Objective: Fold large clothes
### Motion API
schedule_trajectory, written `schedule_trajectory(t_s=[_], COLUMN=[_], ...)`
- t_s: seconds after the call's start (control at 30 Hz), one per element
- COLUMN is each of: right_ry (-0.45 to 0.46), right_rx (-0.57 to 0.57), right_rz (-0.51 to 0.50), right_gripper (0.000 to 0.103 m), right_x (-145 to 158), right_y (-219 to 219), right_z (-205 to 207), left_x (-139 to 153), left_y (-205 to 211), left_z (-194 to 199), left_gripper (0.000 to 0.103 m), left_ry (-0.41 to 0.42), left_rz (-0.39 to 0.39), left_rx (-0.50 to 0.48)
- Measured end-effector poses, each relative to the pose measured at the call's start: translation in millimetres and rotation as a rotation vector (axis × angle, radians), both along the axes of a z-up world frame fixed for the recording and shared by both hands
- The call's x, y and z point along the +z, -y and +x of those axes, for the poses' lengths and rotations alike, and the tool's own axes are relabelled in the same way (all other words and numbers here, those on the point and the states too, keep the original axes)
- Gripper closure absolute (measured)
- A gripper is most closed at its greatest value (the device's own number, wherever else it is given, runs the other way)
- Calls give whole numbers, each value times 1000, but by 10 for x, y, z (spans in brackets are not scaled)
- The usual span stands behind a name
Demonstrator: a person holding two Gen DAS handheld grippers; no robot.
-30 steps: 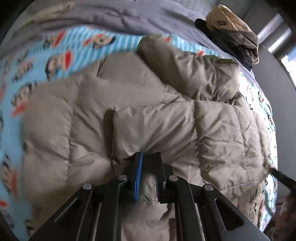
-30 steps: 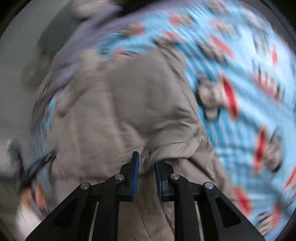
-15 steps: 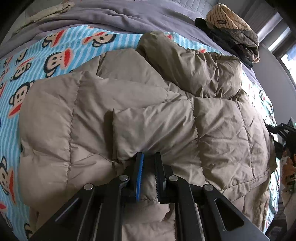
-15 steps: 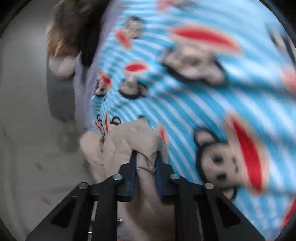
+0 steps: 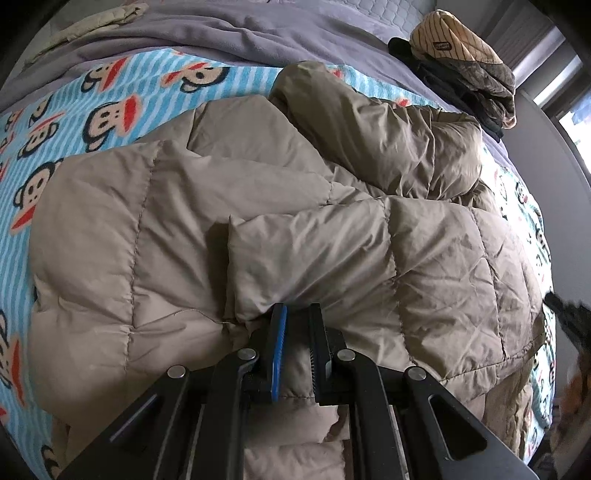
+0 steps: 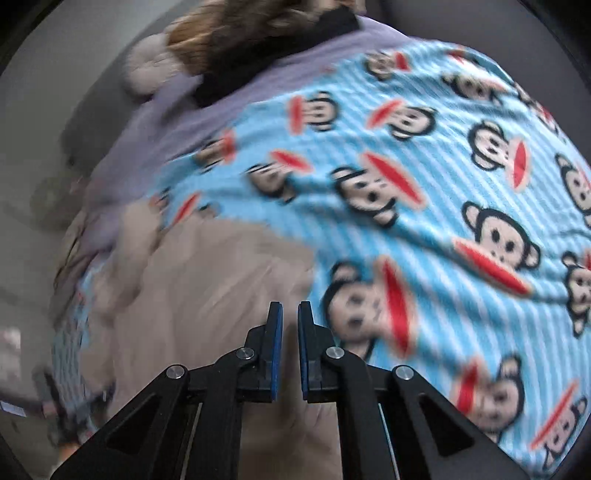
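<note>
A large beige quilted down jacket [image 5: 332, 240] lies spread and partly folded on the bed, one sleeve bunched at the far side. My left gripper [image 5: 297, 308] is shut on a fold of the jacket at its near edge, with the fabric pinched between the blue pad and the black one. In the blurred right wrist view, my right gripper [image 6: 290, 306] hovers over the jacket [image 6: 203, 295] by its edge. Its jaws are closing to a narrow slit, and I see no fabric between them.
The jacket rests on a blue striped monkey-print blanket [image 6: 443, 184] over a purple sheet [image 5: 258, 33]. A pile of folded clothes [image 5: 461, 62] sits at the far right corner of the bed. The grey floor [image 6: 44, 166] lies beyond the bed edge.
The right gripper had jacket fabric between its pads half a second ago. Now the pads are empty, closer together, and the view has swung over the blanket. The left gripper has not moved.
</note>
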State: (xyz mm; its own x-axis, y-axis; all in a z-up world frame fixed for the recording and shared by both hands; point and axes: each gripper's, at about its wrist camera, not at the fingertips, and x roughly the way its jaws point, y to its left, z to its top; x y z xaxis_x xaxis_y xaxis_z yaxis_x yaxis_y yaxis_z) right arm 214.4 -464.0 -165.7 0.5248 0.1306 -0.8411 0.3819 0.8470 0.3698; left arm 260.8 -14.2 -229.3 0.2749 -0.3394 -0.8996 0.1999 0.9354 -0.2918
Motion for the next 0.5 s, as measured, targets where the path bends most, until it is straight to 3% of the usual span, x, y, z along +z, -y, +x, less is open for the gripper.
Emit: schedule_trajectory(t_s=[0.1,0.27,0.5], right_ry=[-47,-100,-111], right_rx=[64,52,41], right_rz=[-30,-42,-74], right_gripper=[96,97,93], right_x=[-131,-519,-279], right_y=[-241,-314,-378], right_z=[-197,-238,-324], left_x=[-4,-6,289], left_y=[4,38,-154], left_z=[-20,-22,-155], left_gripper=[90,90,90], left_ry=[10,27,35], left_rz=[5,14,45], left_rx=[-6,-30,29])
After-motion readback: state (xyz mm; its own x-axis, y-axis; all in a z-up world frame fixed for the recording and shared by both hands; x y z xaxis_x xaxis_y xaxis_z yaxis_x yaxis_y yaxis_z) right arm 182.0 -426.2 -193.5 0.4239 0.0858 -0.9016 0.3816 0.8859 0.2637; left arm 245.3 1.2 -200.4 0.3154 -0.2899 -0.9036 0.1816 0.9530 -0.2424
